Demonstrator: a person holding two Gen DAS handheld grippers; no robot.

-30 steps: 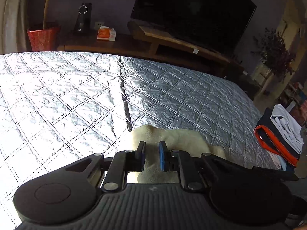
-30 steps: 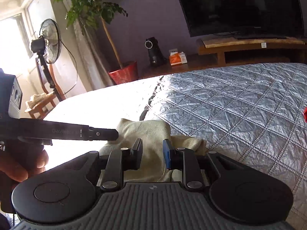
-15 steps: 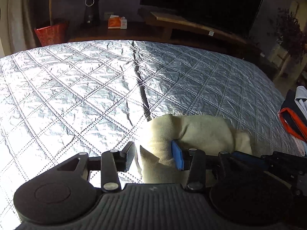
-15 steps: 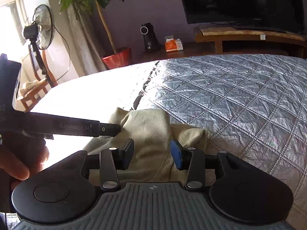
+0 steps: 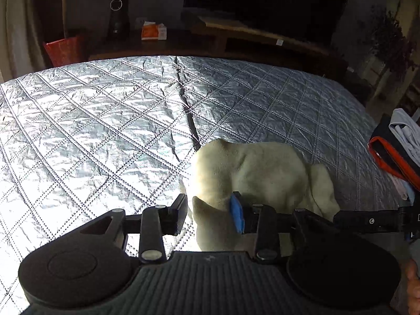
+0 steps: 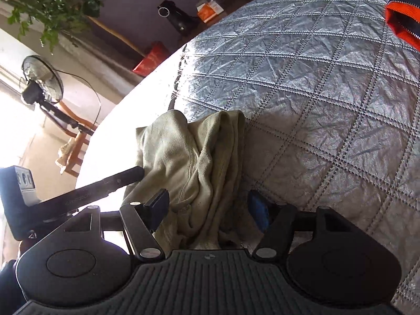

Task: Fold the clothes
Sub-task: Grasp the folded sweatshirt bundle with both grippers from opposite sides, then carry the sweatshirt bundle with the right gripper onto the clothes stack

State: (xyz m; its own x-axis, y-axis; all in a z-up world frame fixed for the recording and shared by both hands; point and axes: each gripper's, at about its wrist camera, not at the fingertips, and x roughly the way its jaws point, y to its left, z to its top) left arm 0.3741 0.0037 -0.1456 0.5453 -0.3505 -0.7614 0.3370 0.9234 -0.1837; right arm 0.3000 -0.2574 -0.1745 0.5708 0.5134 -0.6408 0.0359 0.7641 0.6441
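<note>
A cream garment (image 5: 252, 173) lies bunched on the silver quilted bedspread (image 5: 105, 131), low and centre in both views. The left gripper (image 5: 210, 214) stands released, its 2 fingers apart around a fold of cloth. The right gripper (image 6: 210, 210) is likewise spread wide, straddling the garment. Folded clothes (image 5: 396, 147) sit at the right edge.

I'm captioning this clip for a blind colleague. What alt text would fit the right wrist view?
Open right tongs straddle a bunched cream garment lying on a silver quilted bedspread. The left tongs reach the garment from the left, and the orange edge of folded clothes shows at top right.
</note>
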